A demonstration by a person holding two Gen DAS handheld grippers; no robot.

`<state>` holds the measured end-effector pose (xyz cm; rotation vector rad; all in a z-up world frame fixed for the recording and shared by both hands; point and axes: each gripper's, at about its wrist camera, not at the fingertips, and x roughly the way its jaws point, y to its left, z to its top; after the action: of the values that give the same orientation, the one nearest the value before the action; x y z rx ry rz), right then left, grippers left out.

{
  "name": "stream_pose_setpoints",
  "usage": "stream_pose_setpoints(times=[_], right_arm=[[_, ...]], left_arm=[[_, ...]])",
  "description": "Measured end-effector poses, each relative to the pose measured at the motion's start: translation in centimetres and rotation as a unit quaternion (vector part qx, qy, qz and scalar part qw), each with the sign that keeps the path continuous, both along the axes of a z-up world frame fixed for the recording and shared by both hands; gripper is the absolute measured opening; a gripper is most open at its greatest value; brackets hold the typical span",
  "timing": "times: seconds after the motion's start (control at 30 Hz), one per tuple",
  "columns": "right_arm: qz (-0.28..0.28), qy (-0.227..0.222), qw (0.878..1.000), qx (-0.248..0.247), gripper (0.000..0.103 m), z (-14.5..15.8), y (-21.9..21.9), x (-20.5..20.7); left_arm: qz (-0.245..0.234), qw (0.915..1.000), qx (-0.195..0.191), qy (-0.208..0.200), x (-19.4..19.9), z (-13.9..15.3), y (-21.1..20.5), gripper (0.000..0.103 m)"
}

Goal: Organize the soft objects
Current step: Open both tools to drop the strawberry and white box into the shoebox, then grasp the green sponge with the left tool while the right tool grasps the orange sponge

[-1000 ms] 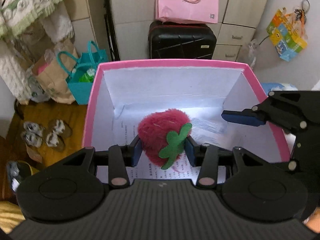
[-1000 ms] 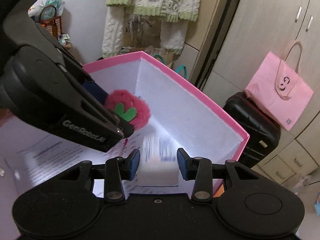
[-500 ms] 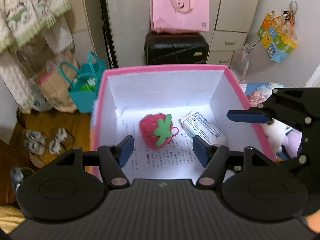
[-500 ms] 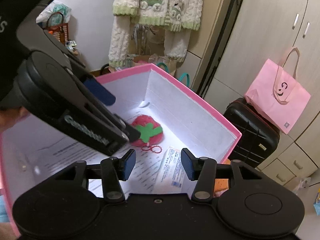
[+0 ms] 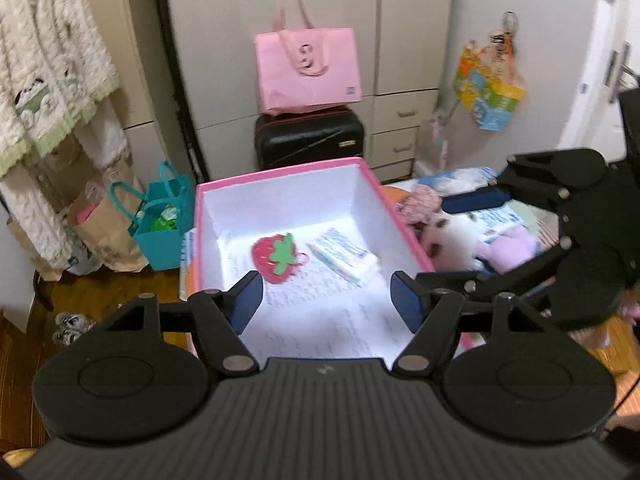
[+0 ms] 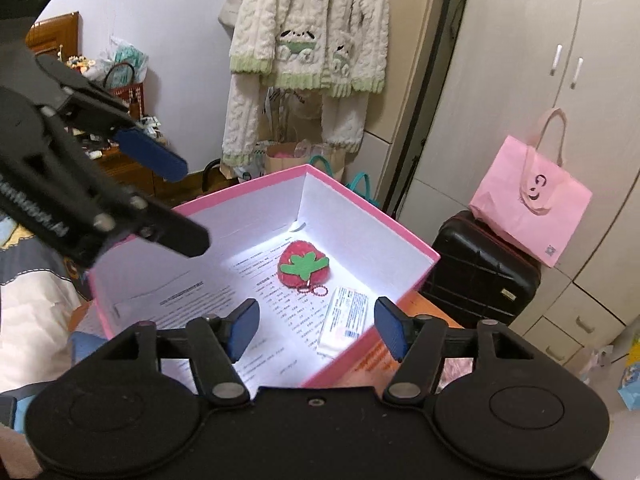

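You've pulled both grippers point(image 5: 326, 300) point(image 6: 316, 322) back, jaws released & empty, strawberry point(image 5: 278, 258) + pack point(image 5: 346, 258) left in box point(image 5: 288, 172); plush point(image 5: 460, 236) mid-right, nearer your R gripper.

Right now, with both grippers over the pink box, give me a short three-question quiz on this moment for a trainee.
1. True or false: the left gripper is clamped on the strawberry plush.
2. Multiple choice: what lies beside the strawberry plush inside the pink box? A) a tissue pack B) a slipper C) a teal bag
3. Fill in: the floor of the box is lined with a printed ______.

Key
1. False: both the left gripper and the right gripper are open and empty, and the plush lies on the box floor.
2. A: the tissue pack lies close to the plush, by the box wall.
3. Paper sheet.
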<state>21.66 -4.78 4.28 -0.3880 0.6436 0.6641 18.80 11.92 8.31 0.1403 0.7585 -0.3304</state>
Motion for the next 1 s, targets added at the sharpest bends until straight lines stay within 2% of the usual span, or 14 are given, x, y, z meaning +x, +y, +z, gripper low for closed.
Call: stream_pose_setpoints(times=[0.17,0.37,0.6,0.67,0.87,1.0], right_arm=[[-0.008,0.004,1.0,0.01,0.078,0.8,-2.5,-2.5],[-0.028,-0.016,0.999,0.014,0.08,1.5,-6.5,-5.7],[-0.07,-0.03,0.996,0.038,0.083,1.6,-12.0,-8.3],[-0.078,-0.03,0.995,0.044,0.084,1.3,-13.2,-8.7],[-0.09,-0.014,0.994,0.066,0.084,-0.6,-15.7,-9.1],[-0.09,-0.014,0.993,0.074,0.084,-1.9,-16.9,-8.9]], left_arm=[[-0.033,0.9995,0.002,0.0,-3.0,0.4,-1.9,0.074],[-0.058,0.998,0.019,-0.02,-5.9,1.0,-4.6,0.077],[-0.096,0.9948,0.028,-0.022,-8.1,0.6,-7.9,0.077],[-0.107,0.9935,0.027,-0.027,-8.6,0.3,-9.0,0.077],[-0.114,0.9921,-0.021,-0.049,-9.6,-0.5,-11.1,0.077],[-0.102,0.9932,-0.008,-0.056,-9.9,-2.0,-13.1,0.077]])
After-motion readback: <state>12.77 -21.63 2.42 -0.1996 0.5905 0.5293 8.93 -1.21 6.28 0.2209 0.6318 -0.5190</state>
